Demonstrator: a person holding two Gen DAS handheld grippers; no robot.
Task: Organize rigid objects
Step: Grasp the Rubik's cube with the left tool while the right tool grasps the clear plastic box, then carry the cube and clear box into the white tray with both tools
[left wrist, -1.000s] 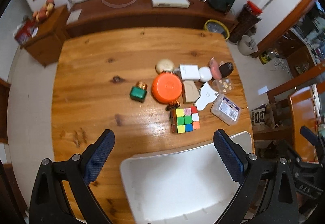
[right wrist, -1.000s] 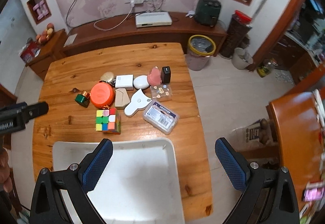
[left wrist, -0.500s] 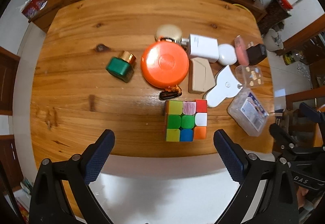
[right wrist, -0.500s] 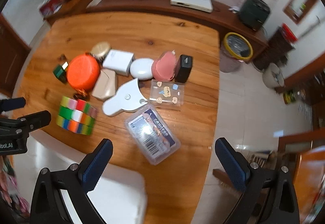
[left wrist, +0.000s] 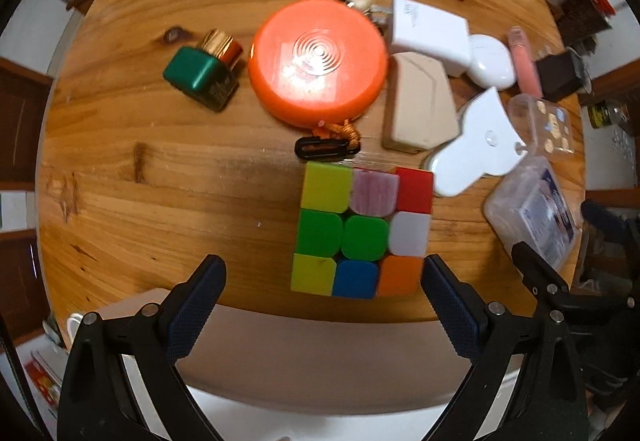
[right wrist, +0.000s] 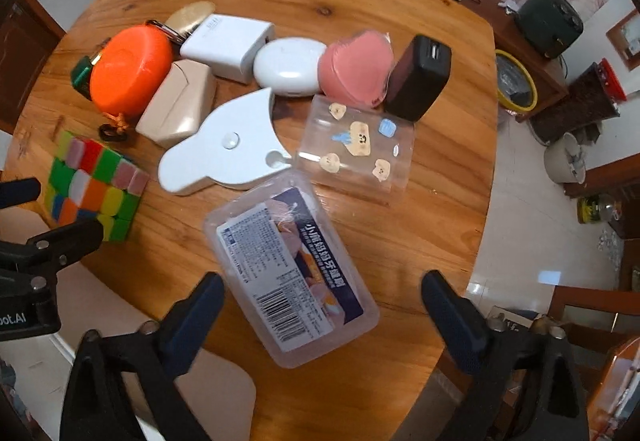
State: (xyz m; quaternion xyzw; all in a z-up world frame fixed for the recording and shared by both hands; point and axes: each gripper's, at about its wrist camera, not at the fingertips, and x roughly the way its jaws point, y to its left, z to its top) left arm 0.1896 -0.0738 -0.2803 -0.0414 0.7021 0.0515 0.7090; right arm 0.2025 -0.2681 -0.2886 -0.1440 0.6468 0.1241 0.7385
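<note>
- Here, the right gripper [right wrist: 322,315] points straight down over the wooden table [right wrist: 432,217], its jaws wide but closing, with the near end of a clear plastic labelled box [right wrist: 290,277] between the blue pads, which are not touching it.
- The labelled box lies flat, its long axis running diagonally from the gripper's right pad side up toward the white bear-shaped plate [right wrist: 228,145]; its barcode end is nearest the gripper.
- Beyond the labelled box sits a small clear sticker box [right wrist: 356,145], then a pink heart-shaped case [right wrist: 354,67] and a black charger [right wrist: 420,77] leaning together.
- The left gripper [left wrist: 322,309] also points straight down, jaws spread wide, with nothing pressed between them.
- A Rubik's cube [left wrist: 362,231] stands just ahead of the left gripper, its near orange corner just beside the right-hand pad; contact cannot be told.
- Past the cube lie a black carabiner [left wrist: 326,149] and an orange round case [left wrist: 318,61], with a green bottle [left wrist: 202,75] to that case's left and a beige box [left wrist: 418,103] to its right.
- A white tray [left wrist: 320,357] lies under the left gripper, nearer than the cube.
</note>
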